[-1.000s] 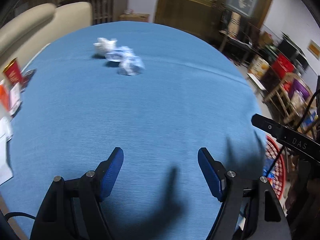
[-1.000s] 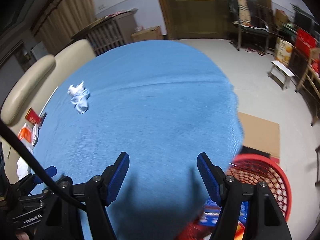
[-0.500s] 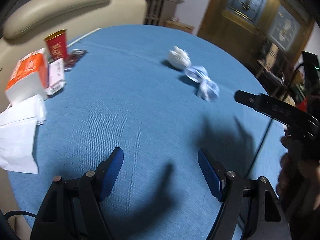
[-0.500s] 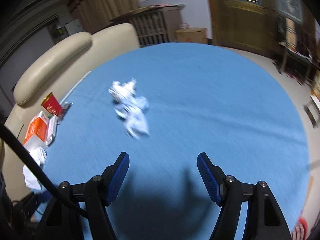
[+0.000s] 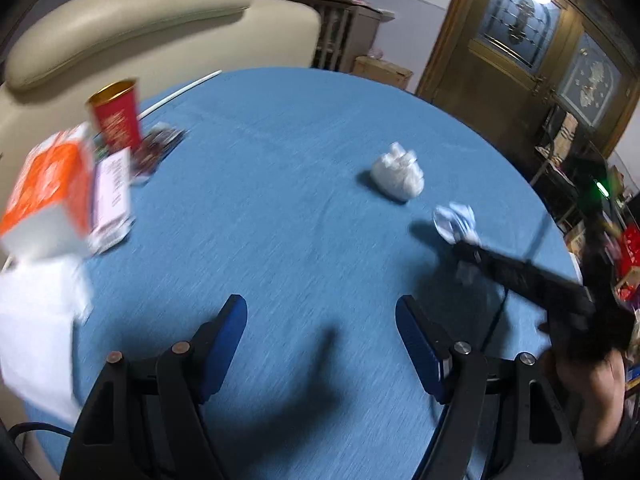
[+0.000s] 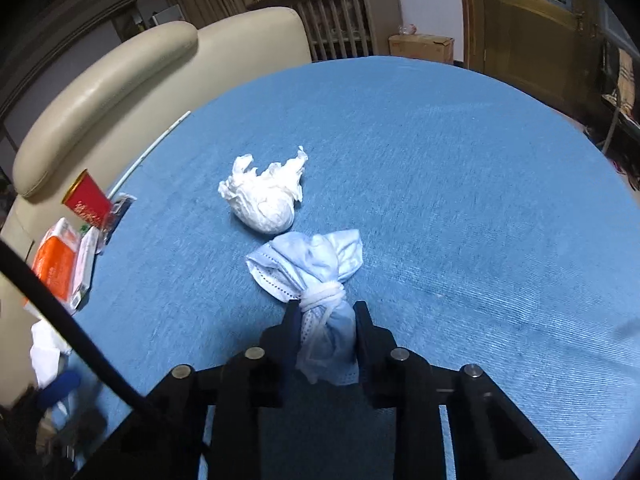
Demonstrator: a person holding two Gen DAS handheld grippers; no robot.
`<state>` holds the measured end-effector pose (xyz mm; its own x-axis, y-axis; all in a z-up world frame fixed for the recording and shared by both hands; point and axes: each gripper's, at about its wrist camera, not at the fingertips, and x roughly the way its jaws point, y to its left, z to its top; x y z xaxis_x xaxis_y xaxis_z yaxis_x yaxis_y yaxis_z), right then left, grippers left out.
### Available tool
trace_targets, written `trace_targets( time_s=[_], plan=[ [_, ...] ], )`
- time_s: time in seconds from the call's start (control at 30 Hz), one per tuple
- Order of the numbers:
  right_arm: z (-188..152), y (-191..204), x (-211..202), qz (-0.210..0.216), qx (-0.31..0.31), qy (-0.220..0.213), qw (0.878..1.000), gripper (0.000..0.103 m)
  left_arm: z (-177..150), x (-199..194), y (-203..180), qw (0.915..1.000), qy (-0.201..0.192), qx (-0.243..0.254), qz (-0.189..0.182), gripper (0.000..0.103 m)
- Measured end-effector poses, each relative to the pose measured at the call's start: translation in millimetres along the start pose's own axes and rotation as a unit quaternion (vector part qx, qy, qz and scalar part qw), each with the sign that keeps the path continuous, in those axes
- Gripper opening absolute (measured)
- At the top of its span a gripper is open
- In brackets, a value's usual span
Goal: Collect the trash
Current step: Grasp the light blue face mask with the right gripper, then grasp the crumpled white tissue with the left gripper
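Right gripper jaws now closed on knotted mask | long axis points away | left gripper jaws wide, empty

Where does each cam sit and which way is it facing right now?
Left wrist: on the left gripper, open over the blue table, facing the sofa and door; the person's forearm and the right gripper show at right.
Right wrist: on the right gripper, shut on the tied blue mask.
Shared: mask, white tissue wad, red cup.
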<state>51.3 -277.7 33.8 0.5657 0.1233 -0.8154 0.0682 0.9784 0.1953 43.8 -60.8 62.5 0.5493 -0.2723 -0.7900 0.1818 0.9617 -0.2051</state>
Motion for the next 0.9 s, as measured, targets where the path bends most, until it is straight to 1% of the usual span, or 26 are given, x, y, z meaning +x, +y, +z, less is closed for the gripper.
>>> trace_targets(
  time_s=[0.07,0.23,0.33,0.4,0.5,0.57,0.6,0.63,0.67,0.77,0.9],
  plan=[
    [-7.4,-14.2,-12.2,0.0,0.016,-0.007,1.0,0.027,12.5,9.8,-12.8,0.9999,-0.003,0.008,-0.007,0.077],
    [-29.2,-45.4,-42.6,0.002,0.052,-0.022,0.998,0.027,56.3,45.6,-54.0,0.9987,-0.006,0.035,-0.035,0.077],
    [-37.5,-56.0,-51.7,0.008,0.07,-0.025,0.997,0.027,79.3,73.3,-78.1,0.9981,-0.006,0.058,-0.022,0.079],
    [-42.2,-61.7,-55.7,0.01,0.078,-0.026,0.997,0.027,86.2,87.7,-86.8,0.9978,-0.002,0.065,-0.011,0.079],
    [-44.7,-67.2,-57.2,0.014,0.092,-0.03,0.995,0.027,88.6,106.8,-93.8,0.9964,-0.007,0.078,0.031,0.079],
    [-45.9,-66.7,-56.8,0.015,0.094,-0.032,0.995,0.027,88.2,114.5,-92.2,0.996,-0.006,0.076,0.047,0.079],
    [-46.0,-66.5,-56.4,0.016,0.095,-0.031,0.995,0.027,88.1,118.5,-90.1,0.9963,0.003,0.071,0.048,0.077],
    [-46.7,-66.2,-55.9,0.016,0.093,-0.03,0.995,0.027,88.1,120.7,-88.7,0.9965,0.008,0.068,0.047,0.053],
    [-47.2,-65.4,-55.5,0.015,0.092,-0.029,0.995,0.027,88.2,124.6,-87.7,0.9957,0.02,0.073,0.054,0.035],
    [-46.5,-61.5,-52.4,0.01,0.09,-0.029,0.995,0.027,88.7,121.6,-89.1,0.9947,0.027,0.084,0.054,0.033],
    [-47.0,-59.2,-53.4,-0.001,0.087,-0.032,0.996,0.027,77.6,102.1,-85.6,0.9945,0.019,0.089,0.053,0.032]
  ],
)
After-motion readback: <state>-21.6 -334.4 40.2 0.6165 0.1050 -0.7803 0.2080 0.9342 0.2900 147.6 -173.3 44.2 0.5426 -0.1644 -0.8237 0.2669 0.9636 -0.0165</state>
